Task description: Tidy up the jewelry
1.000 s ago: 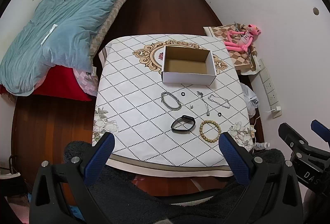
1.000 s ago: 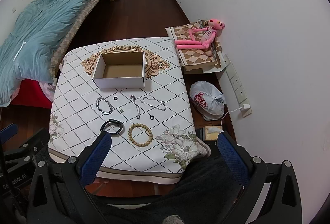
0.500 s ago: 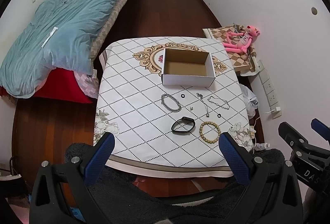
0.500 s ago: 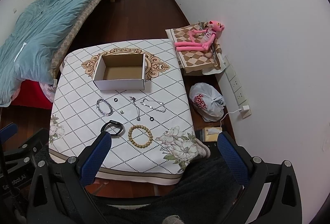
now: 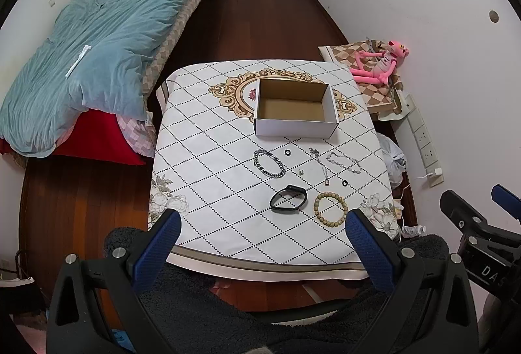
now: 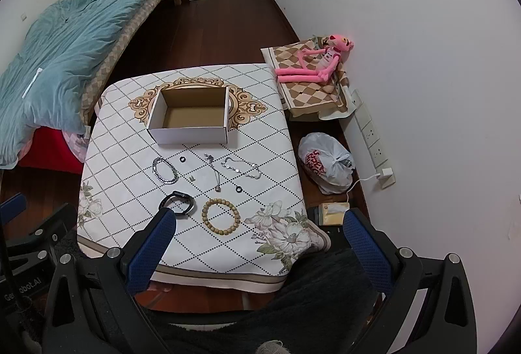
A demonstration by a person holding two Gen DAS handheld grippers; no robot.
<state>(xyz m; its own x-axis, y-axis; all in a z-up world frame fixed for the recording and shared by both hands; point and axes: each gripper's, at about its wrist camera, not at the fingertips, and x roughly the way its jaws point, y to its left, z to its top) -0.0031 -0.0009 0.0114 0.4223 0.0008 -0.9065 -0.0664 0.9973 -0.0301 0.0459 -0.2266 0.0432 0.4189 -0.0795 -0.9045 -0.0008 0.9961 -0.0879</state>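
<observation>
An empty white cardboard box (image 5: pixel 294 108) (image 6: pixel 190 114) sits open at the far middle of the patterned table (image 5: pixel 202 165) (image 6: pixel 130 158). In front of it lie a silver chain bracelet (image 5: pixel 268 163) (image 6: pixel 165 170), a black wristband (image 5: pixel 288 197) (image 6: pixel 179 201), a wooden bead bracelet (image 5: pixel 329 210) (image 6: pixel 221 216), a pendant necklace (image 5: pixel 320 165) (image 6: pixel 214 170), a thin silver bracelet (image 5: pixel 343 161) (image 6: pixel 241 167) and two small black rings (image 5: pixel 287 152) (image 5: pixel 344 182). My left gripper (image 5: pixel 260 240) and right gripper (image 6: pixel 257 243) hang open above the near table edge, holding nothing.
A bed with a blue duvet (image 5: pixel 97 54) stands left of the table. A pink plush toy (image 6: pixel 312 64) lies on a checkered cushion at the right wall. A white plastic bag (image 6: pixel 325 165) and a power strip (image 6: pixel 371 135) sit on the floor at the right.
Both grippers have drifted slightly, so the table appears a little lower in each view. Nothing on the table has moved.
</observation>
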